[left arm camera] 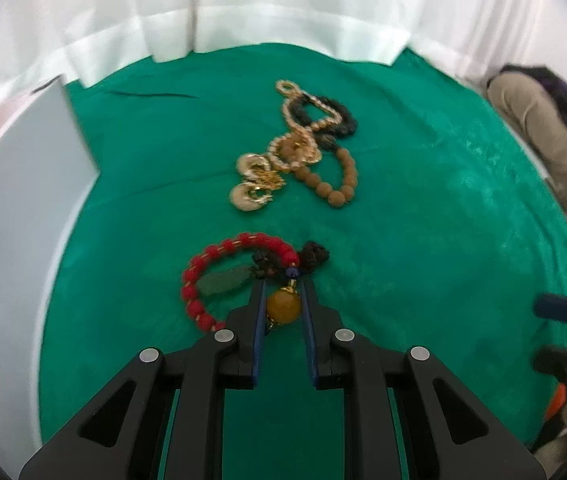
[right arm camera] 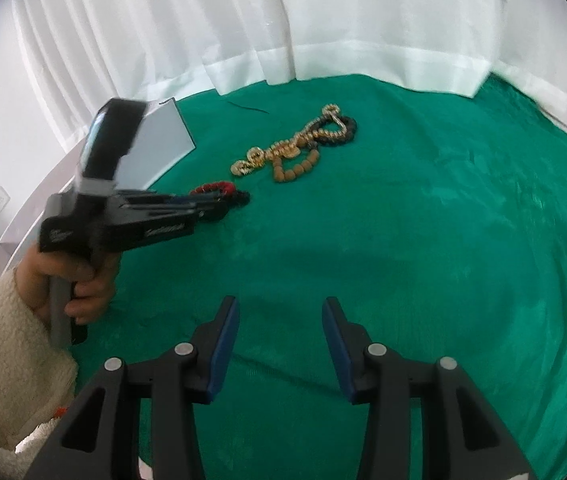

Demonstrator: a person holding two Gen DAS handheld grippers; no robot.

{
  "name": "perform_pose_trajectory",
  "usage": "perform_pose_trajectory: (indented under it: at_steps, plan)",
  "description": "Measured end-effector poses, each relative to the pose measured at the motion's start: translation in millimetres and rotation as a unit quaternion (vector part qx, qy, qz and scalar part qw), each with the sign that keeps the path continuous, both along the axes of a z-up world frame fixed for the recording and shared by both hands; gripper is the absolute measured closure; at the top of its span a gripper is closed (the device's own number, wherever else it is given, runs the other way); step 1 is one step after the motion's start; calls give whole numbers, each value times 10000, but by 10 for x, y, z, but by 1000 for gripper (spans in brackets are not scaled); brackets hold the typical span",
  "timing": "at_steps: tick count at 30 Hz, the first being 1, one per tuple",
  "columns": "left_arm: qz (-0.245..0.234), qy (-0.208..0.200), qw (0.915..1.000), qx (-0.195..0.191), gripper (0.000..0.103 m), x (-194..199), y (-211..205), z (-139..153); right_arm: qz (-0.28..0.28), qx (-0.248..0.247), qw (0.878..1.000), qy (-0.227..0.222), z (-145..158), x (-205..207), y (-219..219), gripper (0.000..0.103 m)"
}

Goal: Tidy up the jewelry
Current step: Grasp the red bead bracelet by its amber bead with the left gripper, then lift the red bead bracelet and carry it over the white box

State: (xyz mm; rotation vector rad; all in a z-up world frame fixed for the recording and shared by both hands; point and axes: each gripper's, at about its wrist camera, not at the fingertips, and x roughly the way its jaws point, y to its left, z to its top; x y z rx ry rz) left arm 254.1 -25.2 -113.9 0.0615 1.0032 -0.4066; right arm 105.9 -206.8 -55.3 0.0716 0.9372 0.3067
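Two hand-held grippers are seen over the green cloth; with the red bead bracelet taken as landmark, a grey box lies to its left at the cloth's edge. The left gripper is closed on the amber bead at the bracelet's near right end, its blue pads pressed against both sides of it. Beyond the bracelet a tangled pile of gold chain and brown and black beads is laid, and well to its right the right gripper is held with its jaws spread apart and nothing between them.
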Motion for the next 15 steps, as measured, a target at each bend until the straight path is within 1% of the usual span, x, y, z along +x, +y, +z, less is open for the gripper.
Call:
perform_pose_trajectory:
  at_steps: [2,7,11,15]
  plan:
    - [91,55,9998,-158,87,-46,127,42,161,21,9998,61,-5,139,61,59]
    - [225,119,9990,-359,87,-135,319,106,711,98,9967,367,-138,516,331,59]
    - [400,173,9974,-580,87,-187,447,113,1340,-93,9901,403,-284,856,668,59]
    - [570,217,9955,-725,87,-197,546,100,1723,-431,9833,406,-462,1136,930,59]
